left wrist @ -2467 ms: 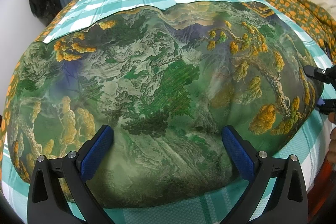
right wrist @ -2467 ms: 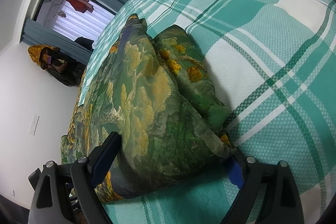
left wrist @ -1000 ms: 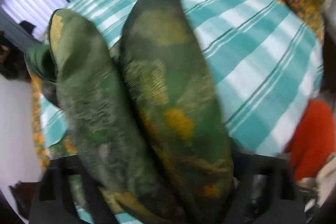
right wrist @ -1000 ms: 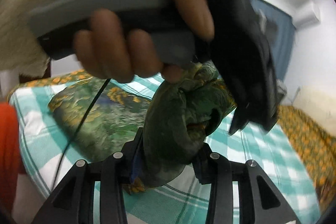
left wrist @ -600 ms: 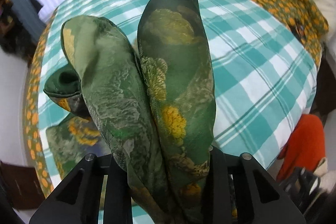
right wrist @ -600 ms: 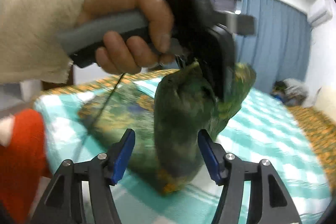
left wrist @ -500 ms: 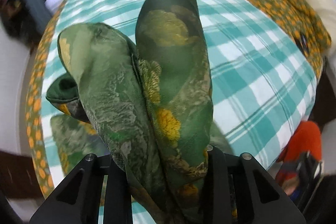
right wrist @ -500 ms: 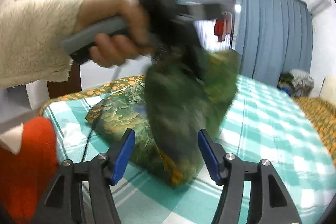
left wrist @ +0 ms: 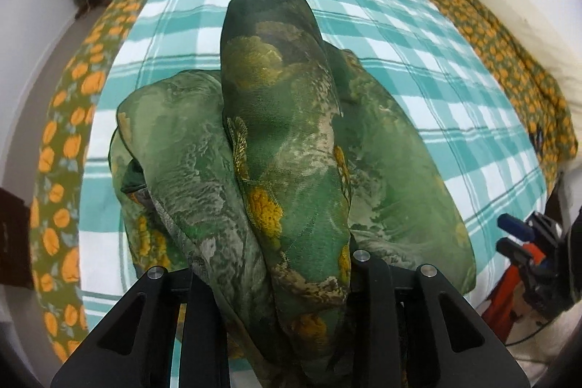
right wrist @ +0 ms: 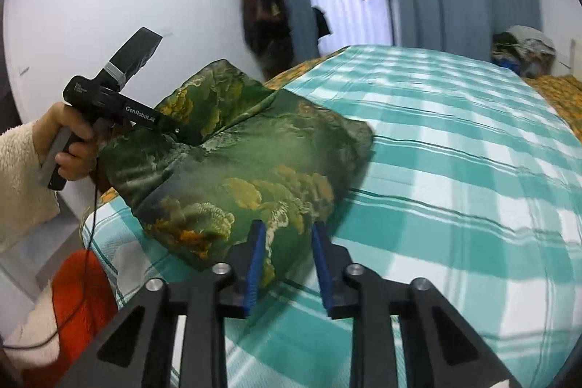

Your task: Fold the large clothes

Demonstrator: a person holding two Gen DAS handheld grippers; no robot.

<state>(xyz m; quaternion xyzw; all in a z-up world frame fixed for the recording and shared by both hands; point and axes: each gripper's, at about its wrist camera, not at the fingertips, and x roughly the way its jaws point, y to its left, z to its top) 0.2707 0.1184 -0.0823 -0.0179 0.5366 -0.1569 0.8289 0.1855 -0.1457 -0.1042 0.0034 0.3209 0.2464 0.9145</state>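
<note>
Left wrist view: left gripper (left wrist: 269, 264) clamps a bunched fold of the green garment (left wrist: 283, 148). Right gripper (right wrist: 287, 253) stands narrowly open around the garment's near edge on the bed (right wrist: 454, 170).

White lettering "GenRobot.AI" is printed on the black body of the left gripper (right wrist: 189, 136); other markings are illegible.

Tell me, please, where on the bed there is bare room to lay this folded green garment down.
Bare checked bedspread stretches from the green garment toward the orange floral cover. The near corner is crowded: garment, left gripper, right gripper.
</note>
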